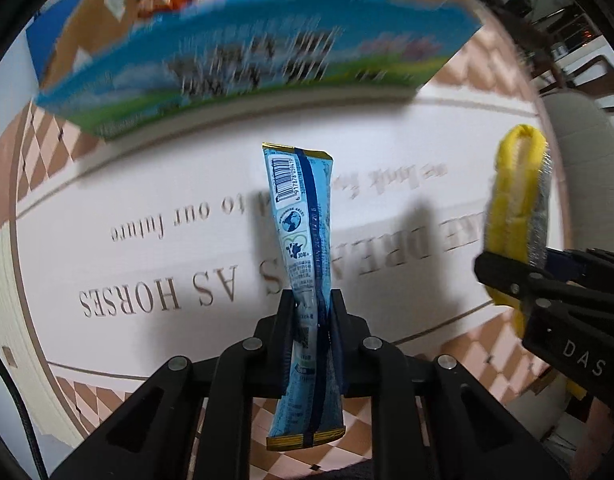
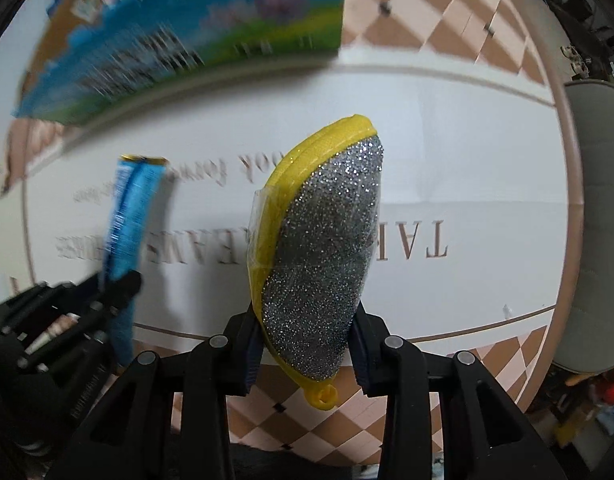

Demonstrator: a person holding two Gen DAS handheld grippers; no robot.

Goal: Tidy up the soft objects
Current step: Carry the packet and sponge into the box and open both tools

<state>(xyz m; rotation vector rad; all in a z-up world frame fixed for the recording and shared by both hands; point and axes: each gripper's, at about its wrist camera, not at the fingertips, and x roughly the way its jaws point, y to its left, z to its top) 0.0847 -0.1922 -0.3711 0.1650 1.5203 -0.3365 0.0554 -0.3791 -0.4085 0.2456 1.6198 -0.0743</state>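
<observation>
- Two views look straight down on the bench (image 1: 211,184), covered by a white cloth printed with brown lettering and edged in a brown and pink diamond pattern.
- At the far side of the bench stands a blue and green carton (image 1: 267,48) with a blurred printed picture; behind it a brown cardboard box (image 1: 91,12) holds red and orange packets too blurred to tell apart.
- Left claw (image 1: 313,312) points down and is clamped on a long blue snack packet (image 1: 301,216). The packet stands on end between the pads, its barcode end toward the bench and its gold-edged bottom seam hanging back toward the camera, clear of the cloth.
- Right claw (image 2: 307,340) also points down and is clamped on a scouring pad (image 2: 319,248), silver and glittery on one face with a yellow border and a small yellow loop at its near end. The pad is lifted off the cloth, with a clear wrapper showing along its left edge.
- From the left wrist view the pad appears at the right, edge-on and mostly yellow; from the right wrist view the blue packet appears at the left, blurred. The two held things are side by side and well apart.
</observation>
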